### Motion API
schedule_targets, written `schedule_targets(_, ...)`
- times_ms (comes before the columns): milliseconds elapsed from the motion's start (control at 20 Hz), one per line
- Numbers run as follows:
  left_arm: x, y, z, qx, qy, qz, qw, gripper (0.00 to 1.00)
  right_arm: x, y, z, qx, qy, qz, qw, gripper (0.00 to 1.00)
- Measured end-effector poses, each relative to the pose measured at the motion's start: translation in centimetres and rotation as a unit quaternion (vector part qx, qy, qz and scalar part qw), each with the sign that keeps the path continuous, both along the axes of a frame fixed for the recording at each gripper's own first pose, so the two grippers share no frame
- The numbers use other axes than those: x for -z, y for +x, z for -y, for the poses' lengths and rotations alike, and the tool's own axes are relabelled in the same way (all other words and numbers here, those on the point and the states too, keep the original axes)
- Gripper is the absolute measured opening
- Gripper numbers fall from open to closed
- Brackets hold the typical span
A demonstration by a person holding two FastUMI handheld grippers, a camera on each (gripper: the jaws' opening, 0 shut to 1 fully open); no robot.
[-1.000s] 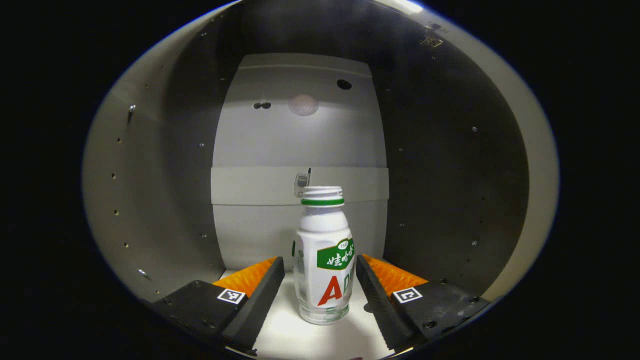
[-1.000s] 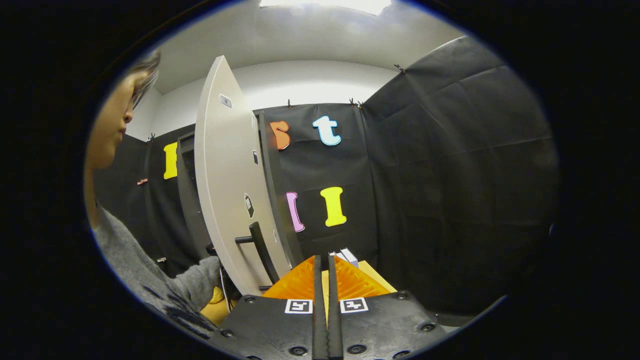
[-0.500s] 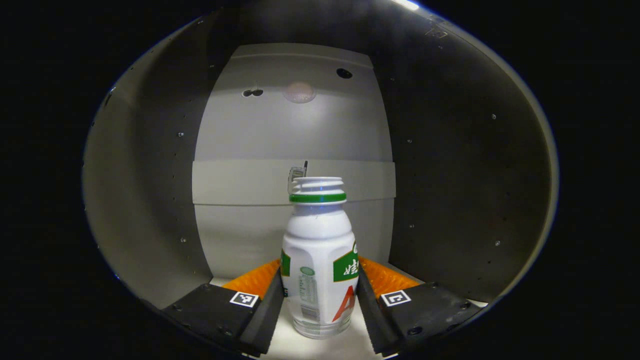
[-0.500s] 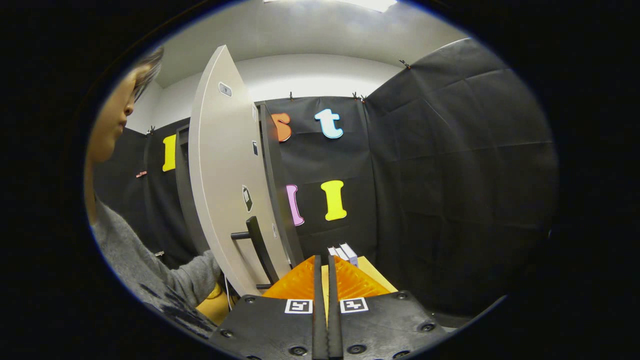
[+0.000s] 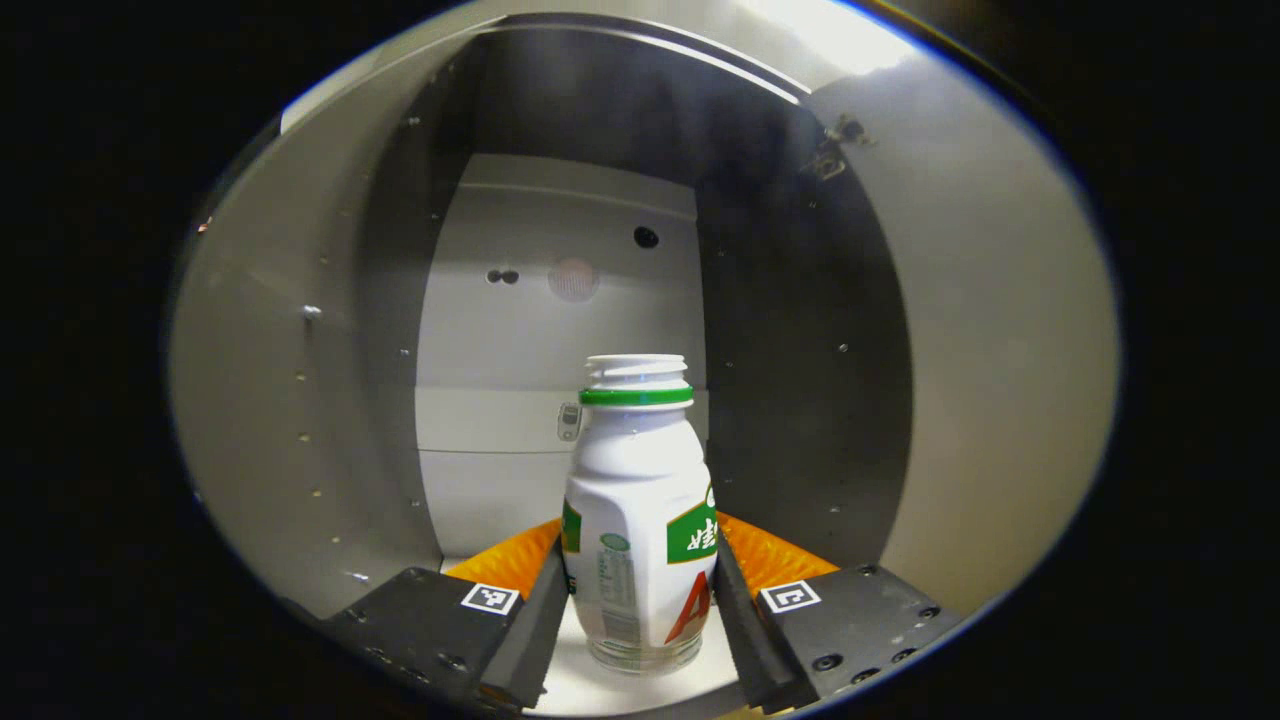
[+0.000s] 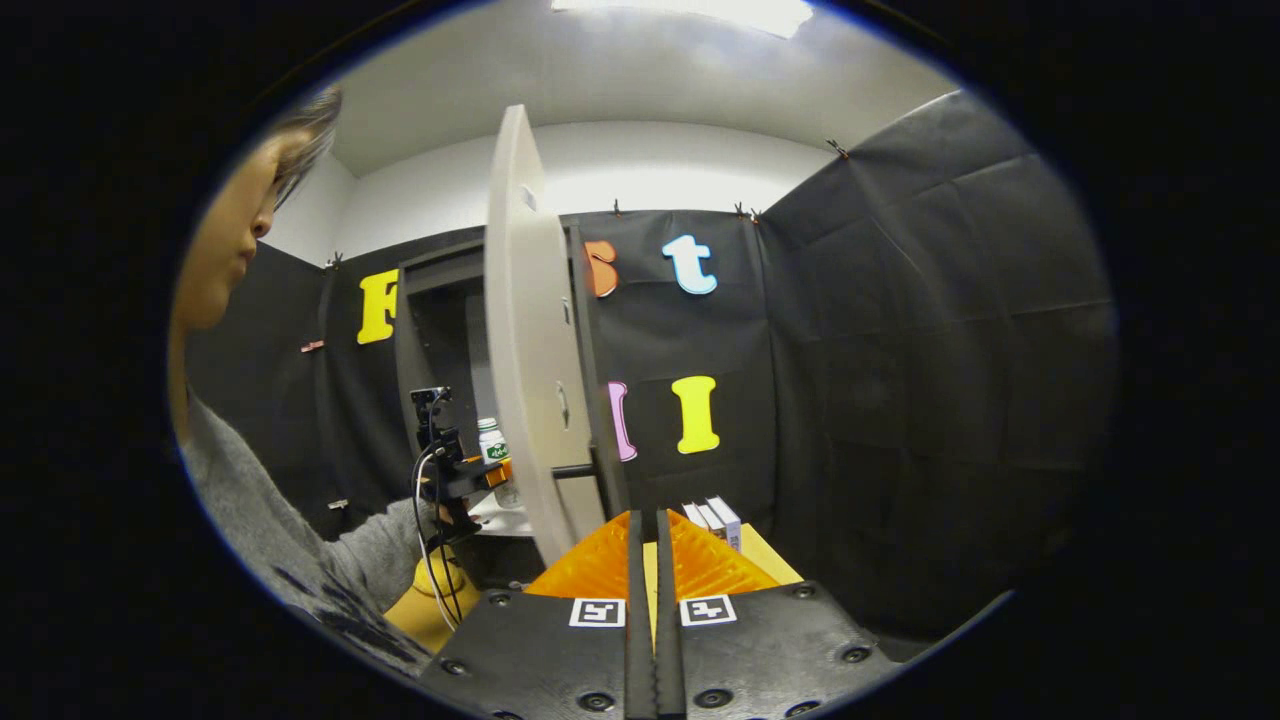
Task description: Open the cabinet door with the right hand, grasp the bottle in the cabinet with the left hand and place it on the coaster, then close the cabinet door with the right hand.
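A white bottle (image 5: 635, 520) with a green neck ring and no cap stands upright between the fingers of my left gripper (image 5: 636, 545), which press on both its sides at the front of the cabinet (image 5: 560, 330). In the right gripper view the same bottle (image 6: 490, 438) shows in the left gripper (image 6: 470, 478) at the cabinet's mouth (image 6: 440, 330), held by a person's hand. The pale cabinet door (image 6: 530, 380) stands open, seen nearly edge-on, with its dark handle (image 6: 578, 468) sticking out. My right gripper (image 6: 650, 525) is shut on nothing, in front of the door and apart from it.
A person in a grey sleeve (image 6: 270, 530) is at the left of the right gripper view. Small boxes (image 6: 715, 515) sit on a yellow table top (image 6: 765, 555) behind the right gripper's fingers. The open door's inner face (image 5: 1000, 350) and hinge (image 5: 835, 150) flank the left gripper's right side.
My left gripper shut on the bottle and has drawn back toward the cabinet's mouth with it. The right gripper view has swung, so the door now looks edge-on.
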State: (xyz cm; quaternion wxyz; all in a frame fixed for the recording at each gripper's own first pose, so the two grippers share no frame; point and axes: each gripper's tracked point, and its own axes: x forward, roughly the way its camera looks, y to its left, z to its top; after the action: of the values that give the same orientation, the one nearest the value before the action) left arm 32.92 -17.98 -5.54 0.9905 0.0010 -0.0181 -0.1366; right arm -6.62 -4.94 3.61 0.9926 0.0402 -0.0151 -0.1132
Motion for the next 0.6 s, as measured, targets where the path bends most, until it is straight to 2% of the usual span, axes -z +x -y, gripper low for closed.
schedule_targets(200, -0.6, -6.0, -3.0, 0.012, 0.004, 0.005, 1.000, 0.72, -1.3, -0.3, -5.7, -0.049, -0.007, 0.023, 0.998, 0.05)
schedule_targets(250, -0.5, -7.5, -3.7, 0.019, 0.006, 0.003, 1.000, 0.72, -1.3, 0.1, -7.3, -0.065, -0.010, 0.025, 0.998, 0.14)
schedule_targets(300, -0.3, -9.1, -4.3, 0.027, 0.007, 0.001, 1.000, 0.72, -1.2, 0.6, -8.9, -0.079, -0.013, 0.025, 0.997, 0.00)
schedule_targets(350, -0.2, -10.5, -5.1, 0.030, 0.008, -0.001, 1.000, 0.72, -1.1, 0.8, -10.2, -0.092, -0.015, 0.023, 0.995, 0.00)
schedule_targets(400, 0.0, -12.1, -6.2, 0.032, 0.010, -0.003, 0.999, 0.72, -0.8, 1.1, -11.7, -0.105, -0.019, 0.023, 0.994, 0.05)
schedule_targets(550, 0.6, -16.3, -8.5, 0.037, 0.011, -0.008, 0.999, 0.72, -0.2, 2.9, -15.7, -0.135, -0.026, 0.021, 0.990, 0.11)
schedule_targets(600, 0.9, -17.7, -9.6, 0.034, 0.009, -0.009, 0.999, 0.73, 0.3, 3.9, -17.2, -0.144, -0.026, 0.018, 0.989, 0.16)
